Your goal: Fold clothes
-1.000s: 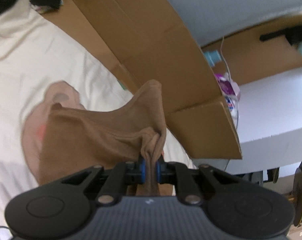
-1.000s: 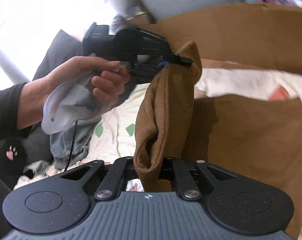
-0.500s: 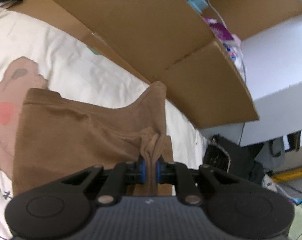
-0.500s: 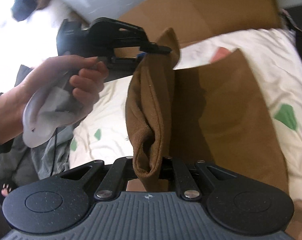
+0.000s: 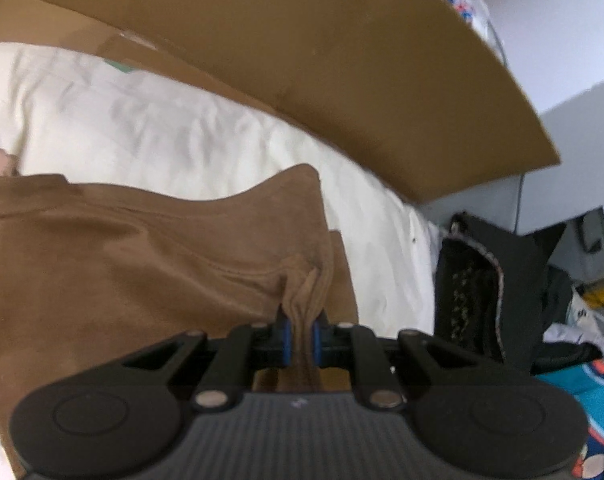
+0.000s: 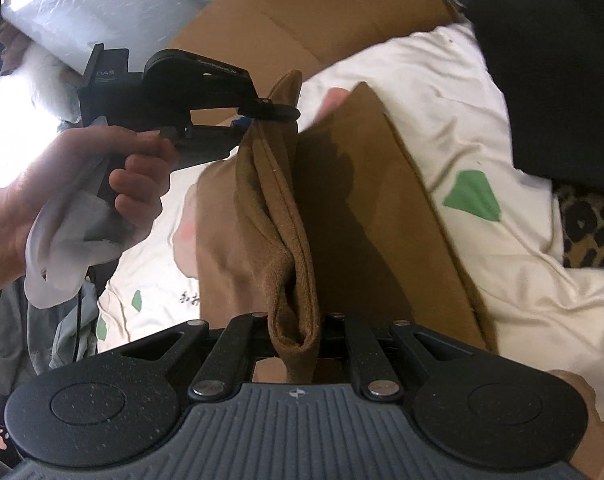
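Note:
A brown garment (image 5: 113, 276) lies on a cream bedsheet (image 5: 173, 140). My left gripper (image 5: 300, 334) is shut on a bunched corner of it, lifted off the sheet. In the right wrist view the same garment (image 6: 366, 200) shows a doubled edge held taut between both grippers. My right gripper (image 6: 295, 332) is shut on the near end of that edge. The left gripper (image 6: 269, 114), in a person's hand, pinches the far end.
A large cardboard sheet (image 5: 302, 60) stands behind the bed. A dark leopard-print item (image 5: 478, 288) lies off the bed's right edge, also in the right wrist view (image 6: 590, 224). Grey clothes (image 6: 61, 328) lie at the left. The sheet (image 6: 442, 100) has green printed shapes.
Both grippers have carried the held edge across the garment and lower toward the sheet. The folded-over part now lies flatter. Both grips are unchanged.

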Motion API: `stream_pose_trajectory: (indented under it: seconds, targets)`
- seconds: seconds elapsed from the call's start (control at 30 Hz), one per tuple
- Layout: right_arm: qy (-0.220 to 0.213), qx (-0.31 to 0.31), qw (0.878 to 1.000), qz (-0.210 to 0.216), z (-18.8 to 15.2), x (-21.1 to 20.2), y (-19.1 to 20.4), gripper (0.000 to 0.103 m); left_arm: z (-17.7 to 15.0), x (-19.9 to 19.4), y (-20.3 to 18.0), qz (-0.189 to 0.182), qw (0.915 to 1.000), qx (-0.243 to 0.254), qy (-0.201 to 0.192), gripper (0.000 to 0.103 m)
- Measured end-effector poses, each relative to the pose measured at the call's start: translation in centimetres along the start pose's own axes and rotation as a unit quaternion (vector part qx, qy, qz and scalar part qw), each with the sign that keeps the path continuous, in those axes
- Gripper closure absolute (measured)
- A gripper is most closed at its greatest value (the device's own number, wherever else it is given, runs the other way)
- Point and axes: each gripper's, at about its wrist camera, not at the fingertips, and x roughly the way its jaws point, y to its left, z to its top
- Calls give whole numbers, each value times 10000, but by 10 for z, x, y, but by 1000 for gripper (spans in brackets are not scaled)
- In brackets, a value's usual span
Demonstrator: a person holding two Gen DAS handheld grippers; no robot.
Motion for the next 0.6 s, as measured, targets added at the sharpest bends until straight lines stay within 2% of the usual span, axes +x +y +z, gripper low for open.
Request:
stream_pose_trajectory:
  seconds: [0.17, 0.33, 0.6]
  targets:
    - [-79, 28, 10000, -52, -3, 5, -29, 99, 7, 24, 6, -126, 9990, -72, 430, 91]
    - [-133, 447, 9989, -106, -12, 6, -57, 97, 7, 45, 11, -178, 9970, 18, 755, 90]
    - [-178, 648, 9977, -83, -16, -1, -65, 95, 11, 53, 10, -153, 9957, 158, 897, 91]
